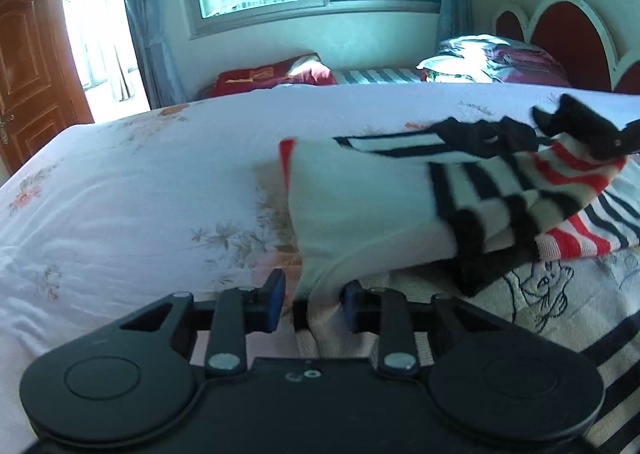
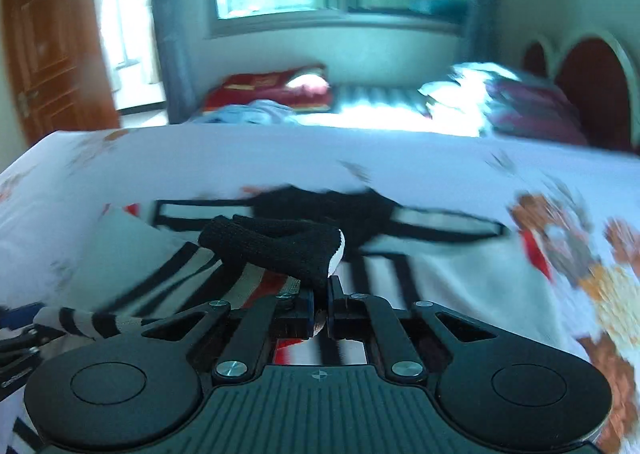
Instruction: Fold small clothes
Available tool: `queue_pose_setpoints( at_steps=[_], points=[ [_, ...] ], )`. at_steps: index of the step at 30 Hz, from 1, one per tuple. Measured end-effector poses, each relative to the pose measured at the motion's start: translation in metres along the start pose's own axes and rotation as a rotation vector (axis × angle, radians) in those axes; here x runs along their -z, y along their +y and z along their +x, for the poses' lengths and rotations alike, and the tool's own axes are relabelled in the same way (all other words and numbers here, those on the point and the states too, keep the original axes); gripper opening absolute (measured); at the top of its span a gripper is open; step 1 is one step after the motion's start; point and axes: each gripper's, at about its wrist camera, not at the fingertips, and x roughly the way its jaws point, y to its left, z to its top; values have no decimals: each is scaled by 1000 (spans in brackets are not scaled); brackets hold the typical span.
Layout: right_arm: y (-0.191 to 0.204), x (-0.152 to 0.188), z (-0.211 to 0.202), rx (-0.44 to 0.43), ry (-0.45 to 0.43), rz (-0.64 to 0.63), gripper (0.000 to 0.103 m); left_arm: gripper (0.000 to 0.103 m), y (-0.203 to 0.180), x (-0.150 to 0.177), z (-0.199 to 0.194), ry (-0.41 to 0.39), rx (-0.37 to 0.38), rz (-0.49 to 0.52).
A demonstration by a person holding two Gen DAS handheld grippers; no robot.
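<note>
A small white sweater (image 1: 360, 206) with black and red stripes lies on the bed, partly lifted. My left gripper (image 1: 314, 300) is shut on its white hem edge, low in the left wrist view. My right gripper (image 2: 320, 308) is shut on the sweater's black cuff (image 2: 280, 250) and holds that striped sleeve up over the body. The right gripper also shows in the left wrist view (image 1: 580, 130), raised at the right with the sleeve hanging from it. The sweater's black collar (image 2: 328, 206) lies beyond the cuff in the right wrist view, which is blurred.
The white floral bedsheet (image 1: 140, 182) spreads left and far. A second bed with red pillows (image 1: 276, 76) and piled bedding (image 1: 492, 58) stands behind, under a window. A wooden door (image 1: 24, 74) is at the left. A red headboard (image 1: 568, 42) is at the right.
</note>
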Motion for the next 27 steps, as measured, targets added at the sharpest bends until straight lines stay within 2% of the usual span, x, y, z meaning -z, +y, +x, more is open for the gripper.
queue_pose_setpoints(
  at_steps=[1,4,6,11,13,16,18,19,20,23,25,27],
  points=[
    [-15,3,4,-5,36,50,5,25,-1,2,3,15,7,-3],
    [-38,18,13,-19,115,114,6,23,1,6,8,36,18,-32],
    [-49,21,10,-16,106,142,6,23,4,7,8,39,26,-39],
    [-69,19,0,-5,93,195,19,23,4,7,7,49,32,-19],
    [-79,20,-6,0,93,220,32,23,4,7,7,54,37,-23],
    [-85,24,-8,-22,122,240,32,23,1,7,8,57,33,-3],
    [-84,27,-8,-31,133,238,30,23,-1,7,8,56,29,8],
    [-83,29,-10,-32,128,231,13,23,-1,7,8,57,30,8],
    [-82,29,-10,-36,124,221,2,23,0,7,8,58,33,7],
    [-79,31,-17,0,98,181,3,24,1,6,8,65,40,14],
    [-78,34,-12,11,141,149,3,24,1,4,6,85,55,19],
    [-78,36,-8,-10,188,118,3,31,5,1,1,100,87,6]
  ],
)
